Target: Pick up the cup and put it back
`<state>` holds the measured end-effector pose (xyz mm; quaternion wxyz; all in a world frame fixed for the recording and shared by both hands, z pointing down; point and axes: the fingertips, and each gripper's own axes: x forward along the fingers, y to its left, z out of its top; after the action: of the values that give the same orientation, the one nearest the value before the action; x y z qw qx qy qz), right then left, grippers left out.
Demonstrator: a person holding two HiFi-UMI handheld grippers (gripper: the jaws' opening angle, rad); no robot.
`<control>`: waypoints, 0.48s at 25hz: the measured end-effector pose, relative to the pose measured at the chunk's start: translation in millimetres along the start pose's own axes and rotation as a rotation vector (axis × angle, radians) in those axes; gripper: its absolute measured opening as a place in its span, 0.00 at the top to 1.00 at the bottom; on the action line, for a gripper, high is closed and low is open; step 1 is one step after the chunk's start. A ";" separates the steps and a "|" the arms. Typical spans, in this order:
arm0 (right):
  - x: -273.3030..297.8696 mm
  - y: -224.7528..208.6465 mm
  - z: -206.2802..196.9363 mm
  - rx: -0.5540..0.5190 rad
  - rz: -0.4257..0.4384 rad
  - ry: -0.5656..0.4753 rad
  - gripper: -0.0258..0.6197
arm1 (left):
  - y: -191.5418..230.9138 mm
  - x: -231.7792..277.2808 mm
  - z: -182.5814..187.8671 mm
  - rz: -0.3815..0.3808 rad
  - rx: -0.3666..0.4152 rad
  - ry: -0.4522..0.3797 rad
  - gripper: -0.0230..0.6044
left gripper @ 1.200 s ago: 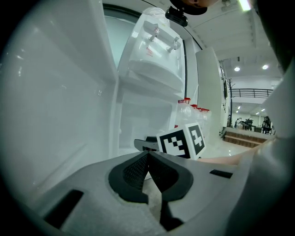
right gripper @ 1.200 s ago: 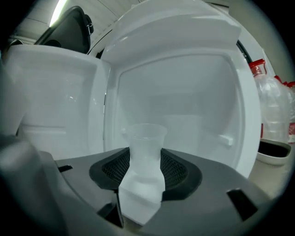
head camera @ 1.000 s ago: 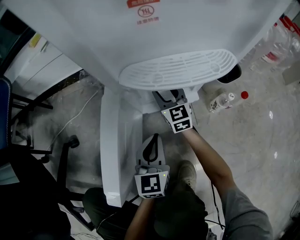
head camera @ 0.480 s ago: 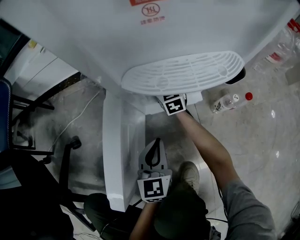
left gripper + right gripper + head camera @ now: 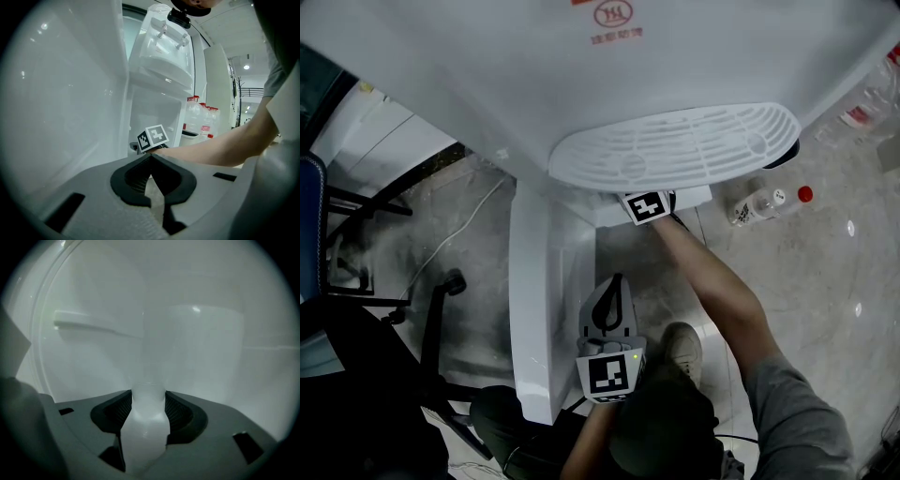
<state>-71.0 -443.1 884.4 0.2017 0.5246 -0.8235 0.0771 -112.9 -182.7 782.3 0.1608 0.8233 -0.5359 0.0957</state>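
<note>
Right gripper (image 5: 149, 401) clamped on upright cup (image 5: 145, 427) straight ahead inside dispenser (image 5: 534, 281) recess; left gripper (image 5: 151, 159), jaws together, empty, hung well back.

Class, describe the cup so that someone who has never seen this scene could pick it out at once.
Find the white water dispenser, then the slotted oval drip tray on its front; the right gripper reaches in beneath it. The cup is the pale, translucent thing gripped between that gripper's jaws, whereas the left gripper's jaws are closed on nothing.
</note>
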 end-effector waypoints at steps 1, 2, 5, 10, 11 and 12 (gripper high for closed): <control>0.2 3.7 -1.2 0.003 0.016 0.001 0.63 | -0.6 -0.1 0.1 -0.001 0.000 0.001 0.95; -0.4 7.1 -1.4 0.005 0.032 -0.002 0.63 | -1.1 0.0 0.3 -0.003 0.001 0.001 0.95; -9.8 10.5 5.1 0.006 0.058 -0.033 0.61 | -1.5 1.4 0.9 -0.016 0.026 -0.020 0.95; -39.5 10.4 15.4 0.011 0.066 -0.068 0.60 | -4.2 2.9 5.0 -0.035 0.015 -0.031 0.95; -47.8 11.2 16.6 0.015 0.068 -0.076 0.60 | -6.0 2.7 6.5 -0.039 0.011 -0.031 0.95; -56.8 12.1 17.5 0.019 0.068 -0.083 0.60 | -7.9 2.7 8.0 -0.045 0.010 -0.032 0.95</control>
<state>-65.3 -396.4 846.1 0.1593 0.5009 -0.8478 0.0699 -104.7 -185.0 774.5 0.1503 0.8372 -0.5194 0.0816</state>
